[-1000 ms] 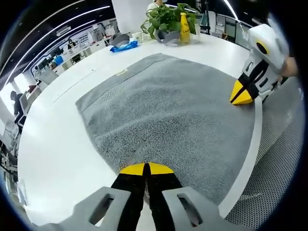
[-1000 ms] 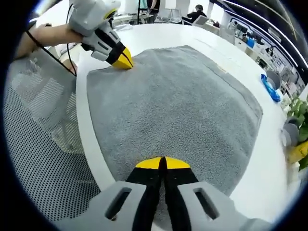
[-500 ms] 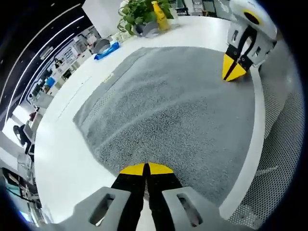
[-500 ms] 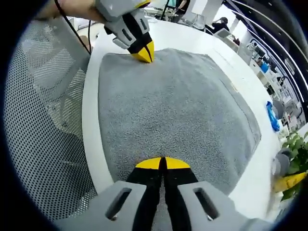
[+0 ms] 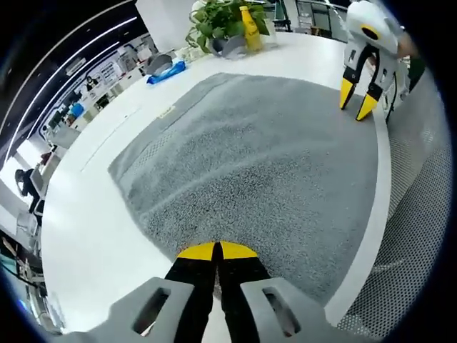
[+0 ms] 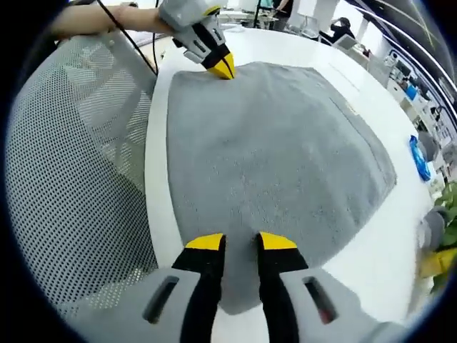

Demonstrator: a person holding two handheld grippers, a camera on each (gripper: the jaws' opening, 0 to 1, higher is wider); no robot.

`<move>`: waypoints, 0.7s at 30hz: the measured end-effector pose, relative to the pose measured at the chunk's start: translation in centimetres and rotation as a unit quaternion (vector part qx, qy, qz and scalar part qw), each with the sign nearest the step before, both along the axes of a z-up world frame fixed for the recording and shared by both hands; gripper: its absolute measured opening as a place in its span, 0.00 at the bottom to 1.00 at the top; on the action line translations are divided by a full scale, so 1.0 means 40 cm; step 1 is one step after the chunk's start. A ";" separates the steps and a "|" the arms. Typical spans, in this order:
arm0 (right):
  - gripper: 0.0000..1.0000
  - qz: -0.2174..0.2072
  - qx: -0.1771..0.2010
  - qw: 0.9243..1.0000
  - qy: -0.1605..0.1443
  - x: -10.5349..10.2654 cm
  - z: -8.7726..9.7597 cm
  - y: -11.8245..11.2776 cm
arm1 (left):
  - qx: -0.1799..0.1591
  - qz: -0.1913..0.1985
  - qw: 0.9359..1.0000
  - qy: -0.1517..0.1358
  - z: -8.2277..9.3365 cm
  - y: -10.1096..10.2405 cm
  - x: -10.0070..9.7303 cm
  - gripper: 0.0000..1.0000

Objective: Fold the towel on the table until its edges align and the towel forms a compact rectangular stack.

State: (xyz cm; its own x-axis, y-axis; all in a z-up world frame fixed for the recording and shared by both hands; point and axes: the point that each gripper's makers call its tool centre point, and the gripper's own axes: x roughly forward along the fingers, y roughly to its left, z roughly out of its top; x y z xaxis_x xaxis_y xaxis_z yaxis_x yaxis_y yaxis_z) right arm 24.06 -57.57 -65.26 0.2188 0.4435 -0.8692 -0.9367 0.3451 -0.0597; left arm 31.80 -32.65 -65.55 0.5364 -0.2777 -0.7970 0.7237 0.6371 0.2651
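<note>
Left claw [image 5: 216, 251] jaws pressed together; right claw [image 6: 241, 242] jaws parted.

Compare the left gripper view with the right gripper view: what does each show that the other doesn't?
Left gripper view alone: the potted plant with full foliage and the upright yellow bottle behind the towel's far end.

Right gripper view alone: the right gripper from behind, jaws apart over the towel's near corner, and the person's hand behind the left gripper.

Both: the grey towel spread flat and unfolded, the white table, a blue object and the mesh chair.
</note>
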 end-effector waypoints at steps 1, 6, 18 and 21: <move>0.16 0.001 0.007 1.000 0.009 -0.018 0.000 -0.014 | -0.001 0.000 1.000 0.002 0.001 -0.001 -0.002 0.01; 0.13 -0.013 0.019 1.000 0.010 -0.055 -0.006 -0.048 | -0.006 -0.020 1.000 0.009 0.002 0.002 -0.004 0.01; 0.18 -0.032 0.051 0.998 0.010 -0.094 -0.010 -0.059 | -0.037 -0.131 0.988 0.072 0.074 -0.015 -0.140 0.17; 0.14 -0.036 0.034 0.999 -0.012 -0.085 -0.011 -0.079 | -0.023 -0.158 0.982 0.099 0.069 -0.008 -0.187 0.17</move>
State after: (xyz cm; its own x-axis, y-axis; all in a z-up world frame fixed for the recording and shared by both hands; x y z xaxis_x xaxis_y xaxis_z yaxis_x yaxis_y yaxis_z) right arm 20.68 -60.72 -65.70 0.2727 0.4836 -0.8317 -0.9075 0.4163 -0.0556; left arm 24.32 -32.97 -62.78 0.2535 -0.4430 -0.8599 0.9219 0.3800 0.0760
